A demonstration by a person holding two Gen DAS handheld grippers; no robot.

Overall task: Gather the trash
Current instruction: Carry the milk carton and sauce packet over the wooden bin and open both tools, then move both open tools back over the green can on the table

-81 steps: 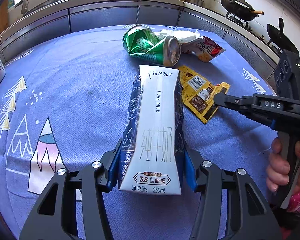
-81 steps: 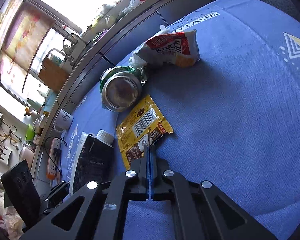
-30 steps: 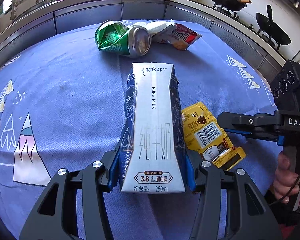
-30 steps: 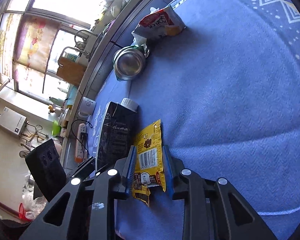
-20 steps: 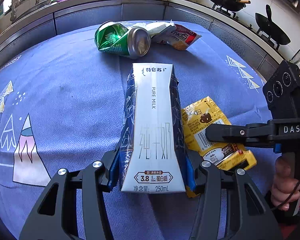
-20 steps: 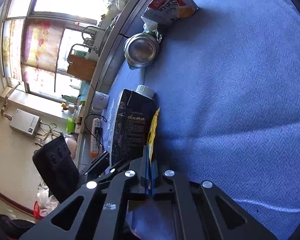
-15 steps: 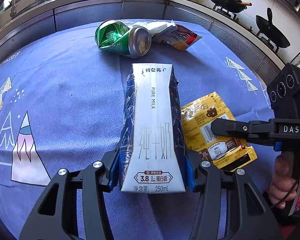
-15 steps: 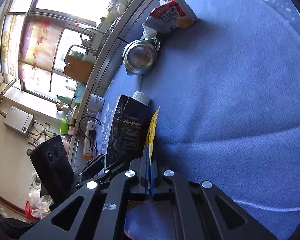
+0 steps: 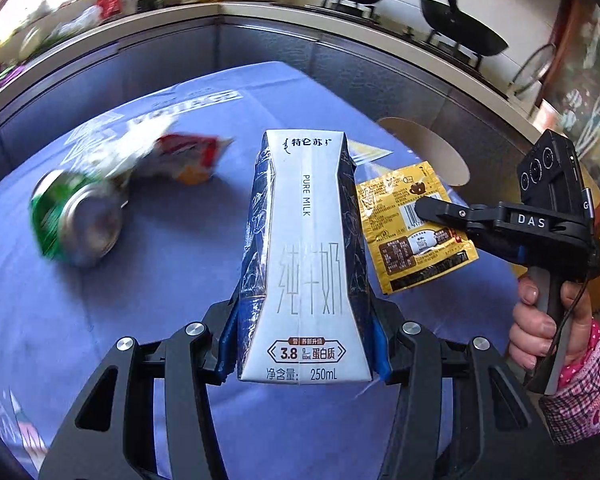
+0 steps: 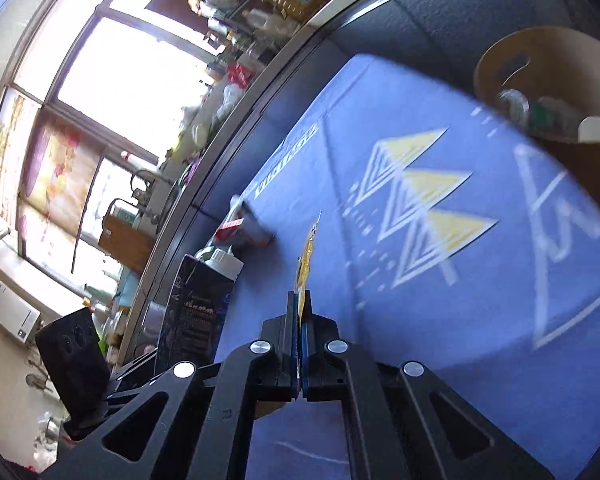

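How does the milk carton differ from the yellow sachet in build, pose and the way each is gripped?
The milk carton is a bulky blue and white box; the yellow sachet is a thin flat packet. The left gripper clamps the carton at its base with jaws set wide; the right gripper is shut flat on the sachet's middle. The right wrist view shows the sachet edge-on, the carton as a broad dark side. Both are held above the table.

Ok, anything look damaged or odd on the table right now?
The green can lies on its side, crushed, beside a torn-open snack bag on the blue tablecloth. The held milk carton is pinched in at its sides. No spill shows.
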